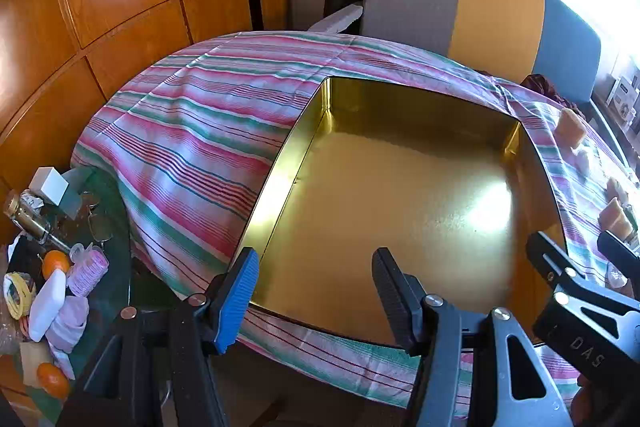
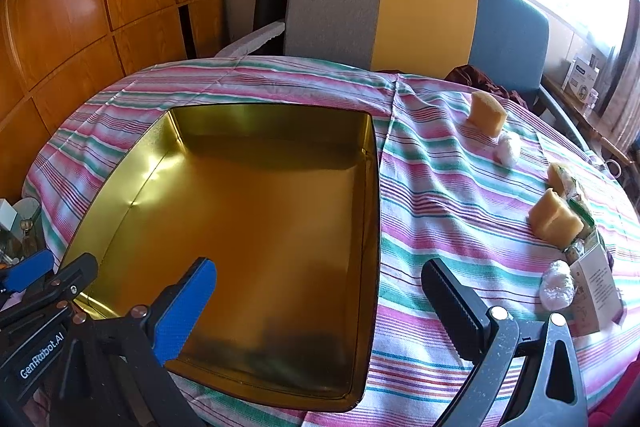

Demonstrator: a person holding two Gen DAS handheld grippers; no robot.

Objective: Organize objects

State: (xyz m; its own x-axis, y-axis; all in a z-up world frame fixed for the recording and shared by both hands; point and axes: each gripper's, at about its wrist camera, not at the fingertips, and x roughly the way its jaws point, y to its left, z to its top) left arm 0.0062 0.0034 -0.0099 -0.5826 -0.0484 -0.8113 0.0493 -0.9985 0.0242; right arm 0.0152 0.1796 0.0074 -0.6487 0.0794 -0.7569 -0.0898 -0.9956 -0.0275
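Gold tin sits on striped tablecloth near sponges; both grippers' jaws gape, holding nothing.

"GenRobot.AI" reads in white along the left claw body in the right wrist view; "DAS" shows on the right claw body. Box print stays unreadable.

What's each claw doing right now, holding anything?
Left claw: open, empty, over the near edge of the gold tin.
Right claw: open, empty, straddling the tin's right wall.
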